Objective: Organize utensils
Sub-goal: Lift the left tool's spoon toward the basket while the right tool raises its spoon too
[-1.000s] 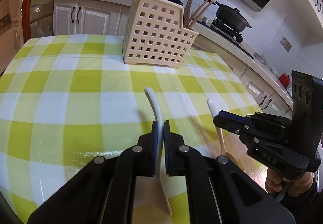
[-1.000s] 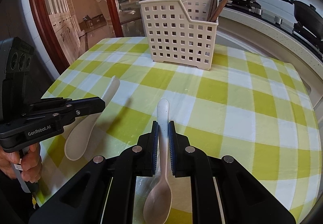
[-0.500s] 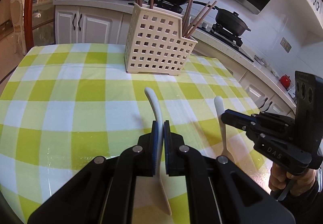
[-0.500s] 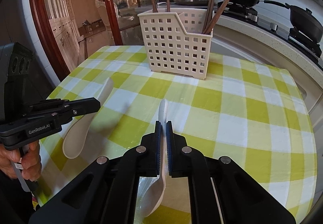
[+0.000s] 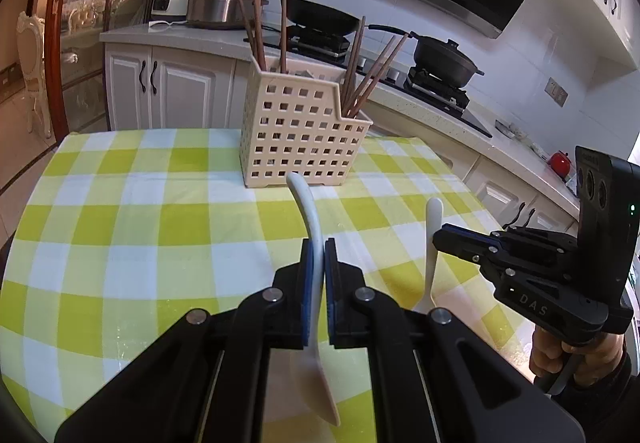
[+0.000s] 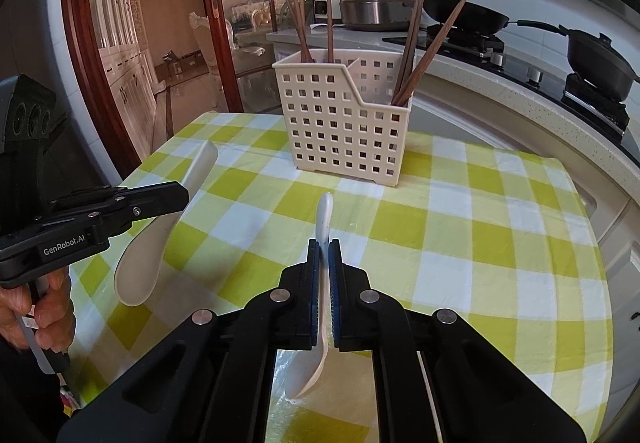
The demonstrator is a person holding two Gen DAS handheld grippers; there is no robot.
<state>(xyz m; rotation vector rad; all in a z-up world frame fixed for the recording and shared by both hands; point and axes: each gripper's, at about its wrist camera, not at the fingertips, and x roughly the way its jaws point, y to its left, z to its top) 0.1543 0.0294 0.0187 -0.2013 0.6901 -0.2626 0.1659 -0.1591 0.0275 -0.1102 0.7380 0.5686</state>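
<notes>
My left gripper [image 5: 319, 247] is shut on the handle of a white rice paddle [image 5: 306, 203], its blade hanging below the fingers; the same paddle [image 6: 140, 263] shows at the left of the right wrist view. My right gripper [image 6: 325, 247] is shut on a white spoon [image 6: 324, 215], handle pointing forward, bowl under the fingers; that spoon [image 5: 432, 219] shows right of centre in the left wrist view. Both utensils hang above the green-checked tablecloth [image 5: 120, 235]. A cream perforated utensil basket [image 5: 300, 139] [image 6: 344, 123] stands at the table's far side with several brown chopsticks [image 5: 360, 71] upright in it.
Beyond the table runs a kitchen counter [image 5: 436, 115] with a stove, a black pan [image 5: 444, 57] and a rice cooker [image 5: 220, 9]. White cabinets [image 5: 160, 91] stand behind the table's left end. A person's hand [image 6: 36, 315] grips the left tool's handle.
Both grippers have risen with their utensils, lifting paddle and spoon off the cloth. The basket now sits lower and farther off in both views.
</notes>
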